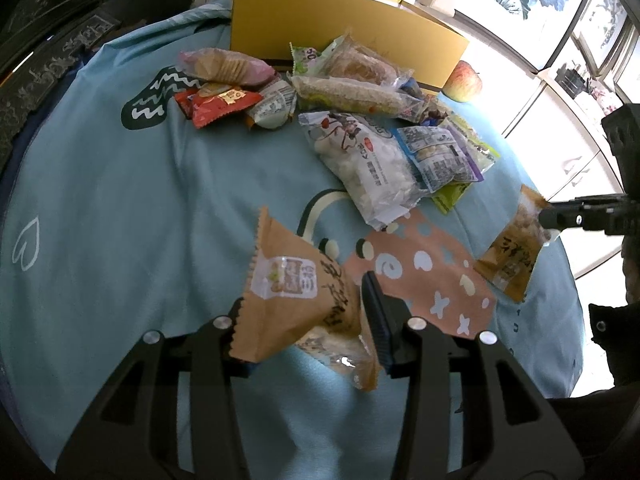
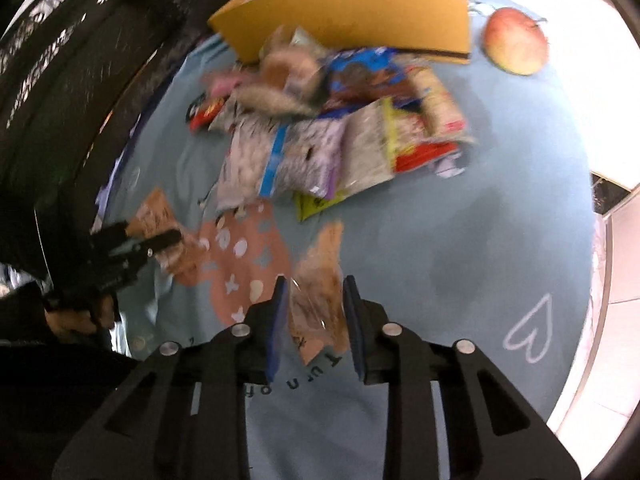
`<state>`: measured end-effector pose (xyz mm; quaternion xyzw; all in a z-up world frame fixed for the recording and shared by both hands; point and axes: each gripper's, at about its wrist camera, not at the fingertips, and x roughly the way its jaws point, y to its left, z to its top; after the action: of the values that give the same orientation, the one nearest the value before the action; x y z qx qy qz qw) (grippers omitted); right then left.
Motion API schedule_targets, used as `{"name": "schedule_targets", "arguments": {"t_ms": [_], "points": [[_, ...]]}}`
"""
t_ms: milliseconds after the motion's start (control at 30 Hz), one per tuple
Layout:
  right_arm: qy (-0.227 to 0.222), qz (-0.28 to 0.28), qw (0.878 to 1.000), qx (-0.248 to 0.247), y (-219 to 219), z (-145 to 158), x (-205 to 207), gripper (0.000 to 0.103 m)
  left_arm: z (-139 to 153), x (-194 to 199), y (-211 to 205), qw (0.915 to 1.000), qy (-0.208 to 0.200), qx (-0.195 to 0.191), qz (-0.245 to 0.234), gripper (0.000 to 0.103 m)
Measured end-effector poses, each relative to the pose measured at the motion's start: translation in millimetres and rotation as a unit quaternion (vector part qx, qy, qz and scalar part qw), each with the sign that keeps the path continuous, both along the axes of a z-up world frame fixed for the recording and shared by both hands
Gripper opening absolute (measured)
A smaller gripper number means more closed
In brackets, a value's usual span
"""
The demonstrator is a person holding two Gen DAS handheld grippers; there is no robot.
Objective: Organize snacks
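My left gripper (image 1: 304,296) is shut on a brown paper snack packet (image 1: 296,280), lifted above the blue cloth; the packet hides its left finger. In the right wrist view the same gripper (image 2: 160,240) and its packet (image 2: 154,210) show at the left, in a person's hand. My right gripper (image 2: 315,286) is shut on a second brown packet (image 2: 320,308), pinched between its blue pads. The left wrist view has that gripper (image 1: 554,216) at the right edge, with its packet (image 1: 508,256) hanging below. A pile of mixed snack packets (image 1: 360,128) (image 2: 320,132) lies beyond both.
An open yellow cardboard box (image 1: 320,20) (image 2: 360,8) stands behind the pile. An apple (image 1: 462,80) (image 2: 516,40) rests to its right. The blue cloth (image 1: 120,220) (image 2: 460,240) with a pink printed patch covers the round table. Dark carved furniture (image 1: 48,20) stands at the left.
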<state>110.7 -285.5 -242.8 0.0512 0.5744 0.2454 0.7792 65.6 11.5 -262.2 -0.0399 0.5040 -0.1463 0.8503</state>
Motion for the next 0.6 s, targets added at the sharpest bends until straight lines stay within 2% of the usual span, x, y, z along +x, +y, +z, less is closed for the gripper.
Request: {"name": "schedule_targets", "arguments": {"t_ms": [100, 133, 167, 200, 233, 267, 300, 333, 400, 500, 567, 600], "points": [[0.004, -0.006, 1.000, -0.027, -9, -6, 4, 0.032, -1, 0, -2, 1.0000, 0.003, 0.002, -0.001, 0.043], [-0.004, -0.012, 0.999, -0.041, -10, -5, 3, 0.048, -1, 1, -2, 1.0000, 0.003, 0.002, -0.001, 0.043], [-0.030, -0.014, 0.996, -0.089, -6, -2, 0, 0.058, -1, 1, -2, 1.0000, 0.003, 0.002, -0.002, 0.043], [-0.068, 0.004, 0.987, -0.144, 3, 3, -5, 0.068, -1, 1, -2, 1.0000, 0.003, 0.002, -0.003, 0.044], [-0.110, 0.049, 0.975, -0.186, 16, 8, -15, 0.070, -1, 1, -1, 1.0000, 0.004, 0.002, -0.002, 0.044], [-0.133, 0.079, 0.967, -0.204, 23, 9, -22, 0.072, -2, 1, -1, 1.0000, 0.005, 0.002, -0.002, 0.044], [-0.149, 0.109, 0.959, -0.215, 33, 8, -30, 0.080, -3, 1, -1, 1.0000, 0.006, 0.002, -0.001, 0.044], [-0.153, 0.134, 0.956, -0.213, 43, 5, -36, 0.091, -3, 1, -1, 1.0000, 0.008, 0.002, -0.002, 0.044], [-0.145, 0.149, 0.955, -0.211, 51, -6, -36, 0.098, -5, 2, -1, 0.9999, 0.010, 0.001, -0.002, 0.045], [-0.118, 0.159, 0.956, -0.217, 60, -31, -24, 0.098, -5, 2, -1, 0.9999, 0.011, 0.001, -0.003, 0.045], [-0.096, 0.169, 0.948, -0.251, 64, -54, -18, 0.098, -5, 2, -1, 0.9999, 0.012, 0.001, -0.004, 0.046], [-0.090, 0.166, 0.950, -0.250, 62, -60, -15, 0.102, -5, 3, 0, 0.9999, 0.012, 0.001, -0.004, 0.046]]}}
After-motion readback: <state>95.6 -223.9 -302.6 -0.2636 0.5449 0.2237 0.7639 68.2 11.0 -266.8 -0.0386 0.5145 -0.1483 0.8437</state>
